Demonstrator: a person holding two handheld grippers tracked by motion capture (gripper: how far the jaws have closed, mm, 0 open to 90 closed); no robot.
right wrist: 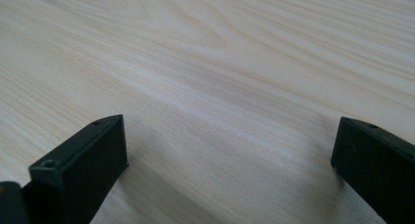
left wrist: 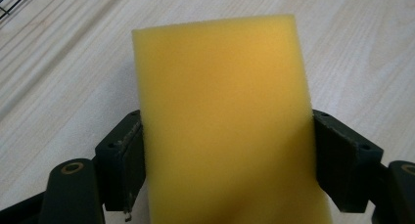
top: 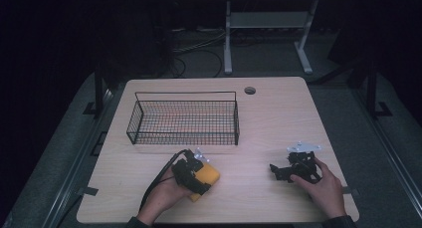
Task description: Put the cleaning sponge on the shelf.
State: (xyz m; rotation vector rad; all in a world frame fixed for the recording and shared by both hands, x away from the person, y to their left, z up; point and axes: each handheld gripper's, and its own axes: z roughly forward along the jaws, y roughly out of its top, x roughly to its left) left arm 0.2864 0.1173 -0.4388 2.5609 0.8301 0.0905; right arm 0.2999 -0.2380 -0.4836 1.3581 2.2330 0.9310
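A yellow sponge (left wrist: 220, 121) is clamped between the jaws of the left gripper (top: 195, 174), both pads pressed against its sides, at the near left of the table (top: 278, 118), just in front of a wire basket (top: 184, 119). The right gripper (top: 293, 169) is rested on the table near its right edge, jaws spread wide with nothing between them.

The sponge (left wrist: 220, 121) is plain yellow, the wire basket (top: 184, 119) black, the table (top: 278, 118) pale wood-grain.
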